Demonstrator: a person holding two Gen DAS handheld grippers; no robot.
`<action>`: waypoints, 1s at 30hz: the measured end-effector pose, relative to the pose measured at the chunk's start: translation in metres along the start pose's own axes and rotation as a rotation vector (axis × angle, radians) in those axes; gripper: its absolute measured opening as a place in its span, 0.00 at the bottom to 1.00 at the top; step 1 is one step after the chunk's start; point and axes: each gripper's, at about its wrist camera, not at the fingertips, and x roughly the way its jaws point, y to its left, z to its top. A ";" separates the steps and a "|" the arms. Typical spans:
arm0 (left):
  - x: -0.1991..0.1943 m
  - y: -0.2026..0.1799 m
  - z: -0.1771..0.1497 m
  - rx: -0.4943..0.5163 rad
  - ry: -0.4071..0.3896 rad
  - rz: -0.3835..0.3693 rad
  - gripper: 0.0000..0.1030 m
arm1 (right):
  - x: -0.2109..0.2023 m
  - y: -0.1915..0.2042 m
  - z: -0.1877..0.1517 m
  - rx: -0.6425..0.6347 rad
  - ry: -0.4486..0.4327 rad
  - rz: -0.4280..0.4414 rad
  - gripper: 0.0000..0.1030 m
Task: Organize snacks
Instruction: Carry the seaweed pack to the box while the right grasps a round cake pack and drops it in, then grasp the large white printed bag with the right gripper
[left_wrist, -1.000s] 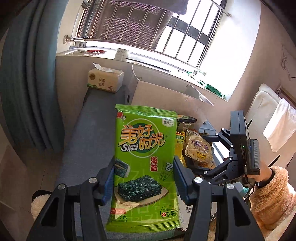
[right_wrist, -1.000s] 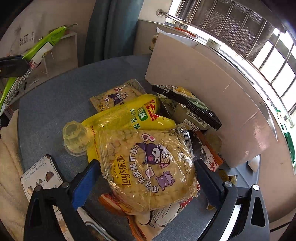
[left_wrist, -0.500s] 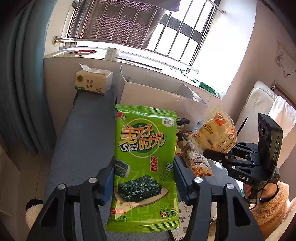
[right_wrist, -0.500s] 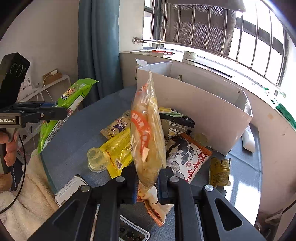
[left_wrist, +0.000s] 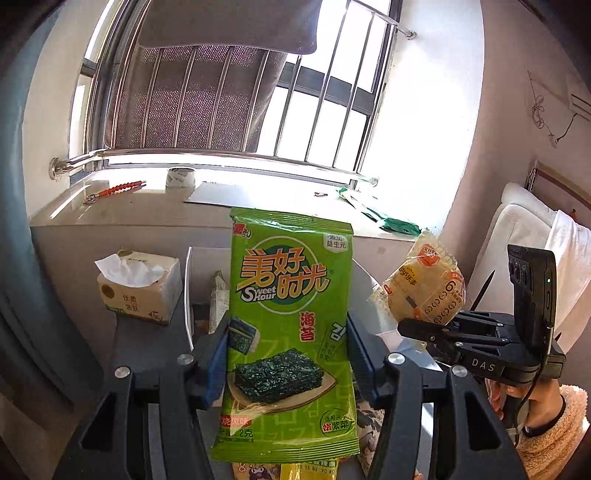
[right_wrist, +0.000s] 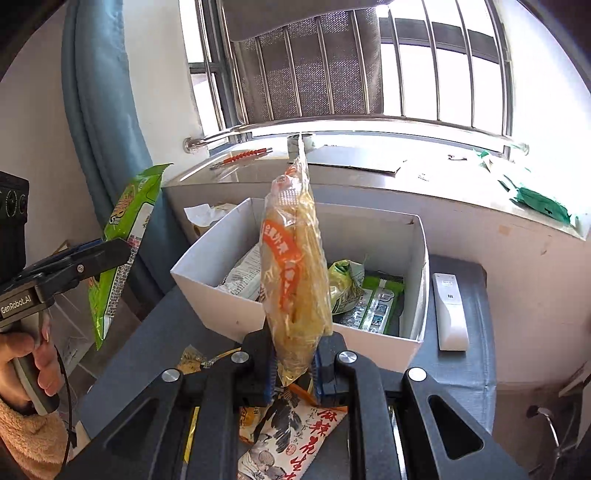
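My left gripper (left_wrist: 286, 358) is shut on a green seaweed snack packet (left_wrist: 290, 332) and holds it upright in the air. The packet also shows at the left of the right wrist view (right_wrist: 125, 236). My right gripper (right_wrist: 293, 363) is shut on a clear yellow-and-orange snack bag (right_wrist: 293, 266), held edge-on just in front of the open white cardboard box (right_wrist: 384, 339). That bag shows in the left wrist view (left_wrist: 424, 284) at the right. The box holds several packets (right_wrist: 369, 299).
More snack packets (right_wrist: 295, 435) lie on the grey table (right_wrist: 461, 369) below my right gripper. A white remote (right_wrist: 450, 310) lies right of the box. A tissue pack (left_wrist: 140, 284) stands at the far left. The windowsill (right_wrist: 424, 173) runs behind.
Both grippers have risen and moved toward the box. The right gripper lifted the yellow bag off the pile and turned it edge-on; the box's inside has come into view.
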 end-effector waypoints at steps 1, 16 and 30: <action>0.011 0.002 0.012 -0.010 0.004 -0.009 0.59 | 0.010 -0.008 0.012 0.020 0.017 -0.020 0.15; 0.120 0.025 0.033 -0.066 0.167 0.060 1.00 | 0.061 -0.055 0.051 0.092 0.109 -0.139 1.00; -0.005 0.004 -0.017 0.024 0.085 0.012 1.00 | -0.033 -0.013 -0.010 0.039 -0.028 -0.008 1.00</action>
